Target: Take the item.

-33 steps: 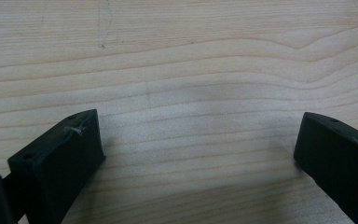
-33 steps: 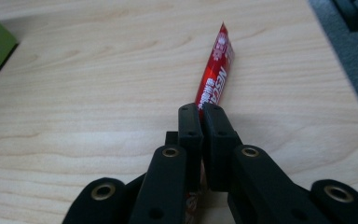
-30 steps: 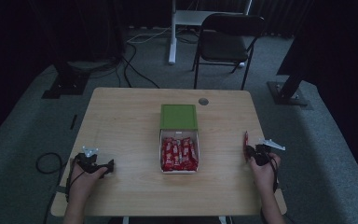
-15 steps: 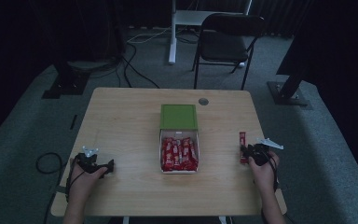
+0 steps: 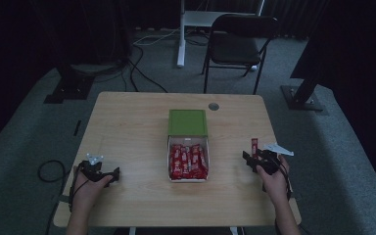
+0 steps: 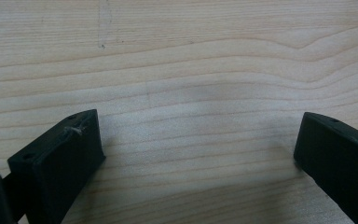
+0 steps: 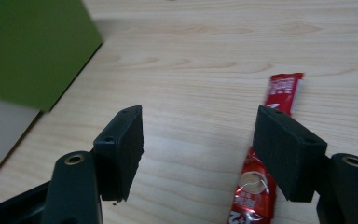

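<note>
Now that the right tool, its jaws having just been opening, has freed the red sachet on the worktop, lift straight clear; the left tool rests spread apart.

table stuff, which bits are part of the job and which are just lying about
In the job:
red sachet lying flat by the right tongs, whose jaws have just been opening
white box of red sachets
green lid

Lying about:
left tongs, open over bare table
chair

Glossy, perhaps foil sachet; matt wood table
</note>
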### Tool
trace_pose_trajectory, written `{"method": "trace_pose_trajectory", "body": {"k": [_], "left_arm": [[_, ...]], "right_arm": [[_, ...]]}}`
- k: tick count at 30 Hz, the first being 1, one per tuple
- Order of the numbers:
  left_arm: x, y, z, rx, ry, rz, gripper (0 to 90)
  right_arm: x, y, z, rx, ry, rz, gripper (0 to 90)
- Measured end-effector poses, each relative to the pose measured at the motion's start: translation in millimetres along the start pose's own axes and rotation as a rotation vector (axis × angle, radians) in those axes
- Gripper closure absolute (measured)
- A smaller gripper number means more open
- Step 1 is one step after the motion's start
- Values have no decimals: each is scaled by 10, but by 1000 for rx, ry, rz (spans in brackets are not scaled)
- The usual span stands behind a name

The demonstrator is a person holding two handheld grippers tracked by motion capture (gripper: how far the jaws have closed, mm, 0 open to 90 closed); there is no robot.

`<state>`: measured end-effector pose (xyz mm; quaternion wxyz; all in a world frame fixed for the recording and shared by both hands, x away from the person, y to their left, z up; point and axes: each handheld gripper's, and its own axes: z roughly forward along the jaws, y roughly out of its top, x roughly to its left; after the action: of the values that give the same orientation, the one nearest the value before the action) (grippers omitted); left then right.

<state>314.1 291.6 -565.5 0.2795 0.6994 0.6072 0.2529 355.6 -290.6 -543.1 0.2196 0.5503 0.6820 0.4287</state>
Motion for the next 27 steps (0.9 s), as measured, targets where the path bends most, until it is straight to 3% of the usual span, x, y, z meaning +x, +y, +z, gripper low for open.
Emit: {"method": "trace_pose_trajectory", "body": {"k": [14, 27], "left_arm": [[0, 0, 0, 0, 0, 0, 17], [0, 0, 0, 0, 0, 0, 17]], "right_arm": [[260, -7, -65, -39, 170, -120, 277], [466, -156, -1, 20, 270, -223, 282]]}}
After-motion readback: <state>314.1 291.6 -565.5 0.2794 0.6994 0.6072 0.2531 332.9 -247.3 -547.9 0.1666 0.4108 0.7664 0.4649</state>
